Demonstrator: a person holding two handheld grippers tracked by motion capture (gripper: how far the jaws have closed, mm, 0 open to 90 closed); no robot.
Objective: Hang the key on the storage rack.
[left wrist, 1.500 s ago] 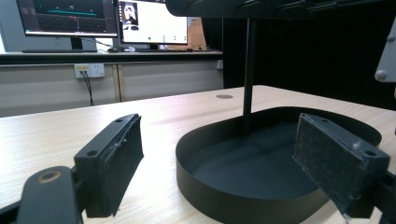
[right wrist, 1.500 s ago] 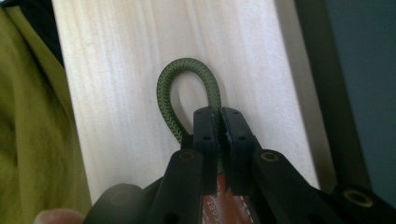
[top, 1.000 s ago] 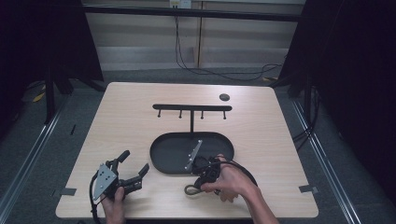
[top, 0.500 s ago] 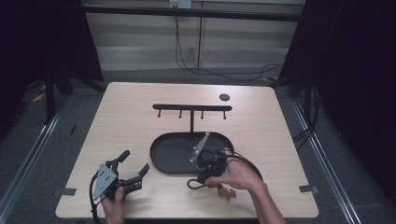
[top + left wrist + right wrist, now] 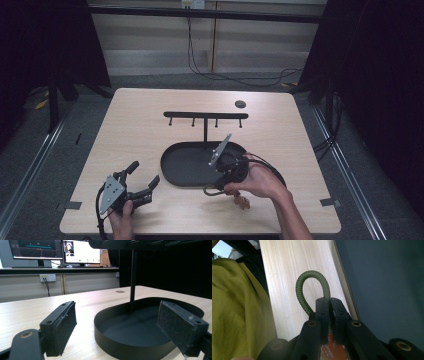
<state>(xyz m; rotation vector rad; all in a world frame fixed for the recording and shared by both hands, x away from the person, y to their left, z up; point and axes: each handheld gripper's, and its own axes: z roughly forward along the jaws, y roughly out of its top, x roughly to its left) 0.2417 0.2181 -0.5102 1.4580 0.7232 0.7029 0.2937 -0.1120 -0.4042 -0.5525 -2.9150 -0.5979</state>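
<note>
The right gripper [image 5: 329,302] pinches one green rope loop [image 5: 312,287] above the table's near edge [image 5: 200,227], beside the one black tray [image 5: 187,172]. The left gripper [image 5: 142,182] sits near the front left, jaws spread wide around nothing, with bare wood all around. One black rack [image 5: 205,115] shows four pegs

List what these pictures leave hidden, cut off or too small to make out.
- Right gripper view: the green braided cord loop runs down between the shut right tongs; what hangs below is hidden by them.
- High view: a small brown thing under the right hand is too small to name.
- Left gripper view: the black hook stand is cut off by the top edge.
</note>
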